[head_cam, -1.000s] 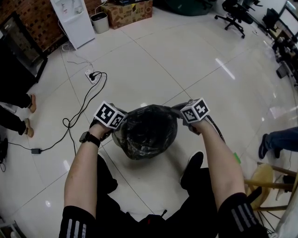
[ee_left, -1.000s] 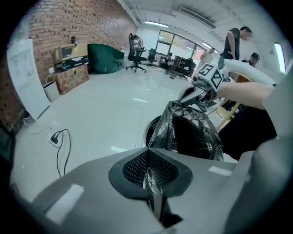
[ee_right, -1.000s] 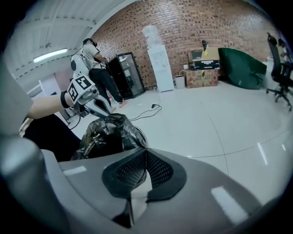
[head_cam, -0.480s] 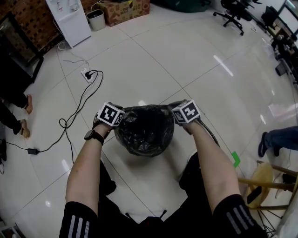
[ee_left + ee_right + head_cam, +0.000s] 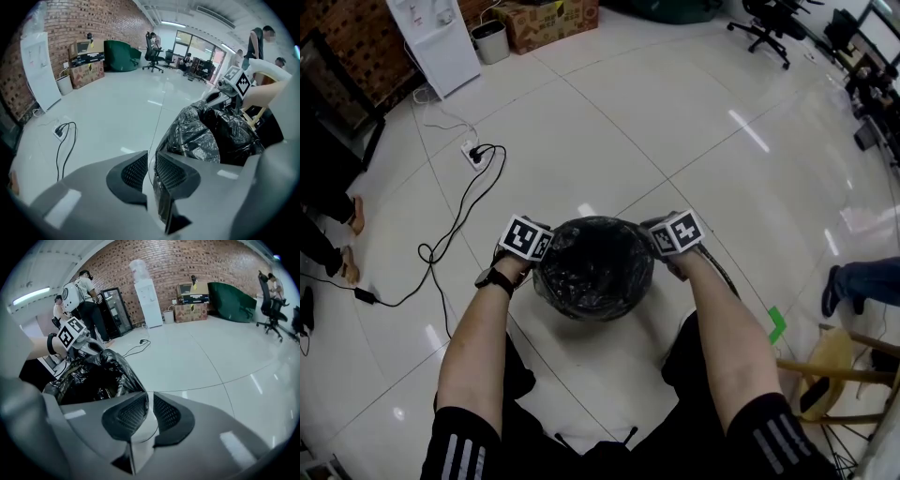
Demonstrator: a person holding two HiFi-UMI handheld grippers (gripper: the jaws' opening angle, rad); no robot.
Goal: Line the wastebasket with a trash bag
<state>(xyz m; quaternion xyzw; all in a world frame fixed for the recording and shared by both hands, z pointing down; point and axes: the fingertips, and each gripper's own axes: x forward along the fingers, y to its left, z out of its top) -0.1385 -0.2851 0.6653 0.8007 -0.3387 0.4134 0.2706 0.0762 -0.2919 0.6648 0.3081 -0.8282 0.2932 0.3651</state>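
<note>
Black trash bag (image 5: pixel 595 267) sits mouth-open over the wastebasket, hiding it, on the white tiled floor (image 5: pixel 694 131) just in front of my knees. My left gripper (image 5: pixel 151 169) is at its left rim, my right gripper (image 5: pixel 150 412) at its right rim. Both sets of jaws are narrowly apart and have just been opening. Only floor shows in each gap, with bag film beside the inner jaw. Black cable (image 5: pixel 455 220) lies well off to the left.
</note>
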